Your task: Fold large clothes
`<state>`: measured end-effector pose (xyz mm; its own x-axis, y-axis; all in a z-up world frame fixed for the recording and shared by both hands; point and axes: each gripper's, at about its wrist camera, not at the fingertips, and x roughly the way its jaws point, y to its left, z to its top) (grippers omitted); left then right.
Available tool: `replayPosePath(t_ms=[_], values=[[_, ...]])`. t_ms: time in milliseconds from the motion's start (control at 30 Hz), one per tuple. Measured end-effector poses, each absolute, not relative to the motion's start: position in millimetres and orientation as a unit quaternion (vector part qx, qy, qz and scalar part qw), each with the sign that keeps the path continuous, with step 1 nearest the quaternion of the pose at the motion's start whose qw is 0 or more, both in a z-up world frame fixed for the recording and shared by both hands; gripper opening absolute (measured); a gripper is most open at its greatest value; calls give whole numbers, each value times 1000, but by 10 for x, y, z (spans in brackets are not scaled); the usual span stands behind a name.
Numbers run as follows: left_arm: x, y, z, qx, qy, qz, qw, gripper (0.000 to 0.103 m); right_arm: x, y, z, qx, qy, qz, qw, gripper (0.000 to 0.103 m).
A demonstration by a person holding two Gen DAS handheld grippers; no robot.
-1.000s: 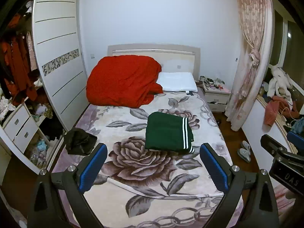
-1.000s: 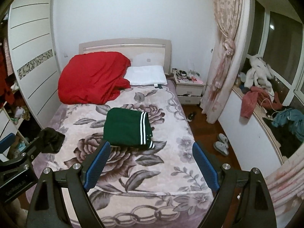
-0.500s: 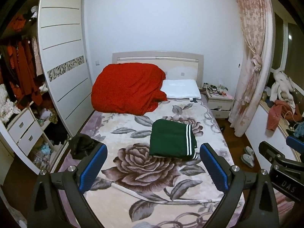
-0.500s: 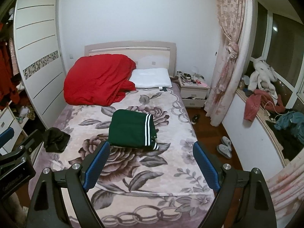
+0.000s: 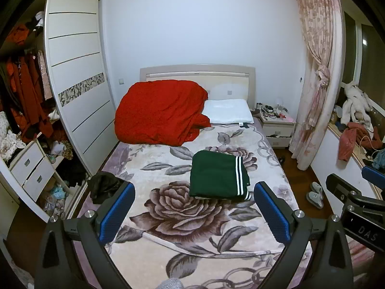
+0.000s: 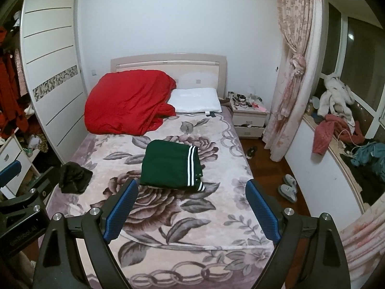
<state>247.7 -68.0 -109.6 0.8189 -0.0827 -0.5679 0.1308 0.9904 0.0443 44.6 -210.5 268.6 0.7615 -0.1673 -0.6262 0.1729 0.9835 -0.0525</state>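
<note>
A green garment with white stripes (image 5: 217, 174) lies folded into a neat rectangle in the middle of the bed (image 5: 168, 240); it also shows in the right wrist view (image 6: 172, 165). My left gripper (image 5: 193, 213) is open and empty, held well back from the garment above the bed's foot. My right gripper (image 6: 191, 210) is open and empty too, also back from the garment. A crumpled black garment (image 5: 103, 185) lies at the bed's left edge, also seen in the right wrist view (image 6: 73, 177).
A red duvet (image 5: 161, 113) and a white pillow (image 5: 227, 110) lie at the headboard. A wardrobe (image 5: 77, 91) with open drawers stands left. A nightstand (image 5: 278, 125), curtain (image 5: 315, 77), slippers (image 5: 315, 192) and a cluttered window ledge (image 6: 341, 139) are right.
Both grippers have pulled back and risen away from the bed, so the folded garment looks smaller and farther. Both stay open. Nothing on the bed has moved.
</note>
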Motion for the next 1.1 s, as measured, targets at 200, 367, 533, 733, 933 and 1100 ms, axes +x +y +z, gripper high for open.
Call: replayPosePath(t_ms=[200,367,533,733,933,1100], values=[[2480,-671,-1057,40,293,-54,954,101,468,-2099,2705,4,329,-88,940,93],[2476,-664,-1059,39,293,-53,954,101,477,-2105,2702,6,329,-87,940,93],[2478,-662,-1057,39,292,-53,954,101,478,-2102,2698,5,327,-87,941,93],[2481,-666,-1051,39,292,-53,954,101,492,-2099,2708,5,326,-87,941,94],[2486,-667,-1042,39,291,-54,954,101,511,-2094,2714,4,324,-87,942,94],[2483,-657,-1052,39,291,-54,954,101,524,-2080,2737,3,322,-86,943,94]])
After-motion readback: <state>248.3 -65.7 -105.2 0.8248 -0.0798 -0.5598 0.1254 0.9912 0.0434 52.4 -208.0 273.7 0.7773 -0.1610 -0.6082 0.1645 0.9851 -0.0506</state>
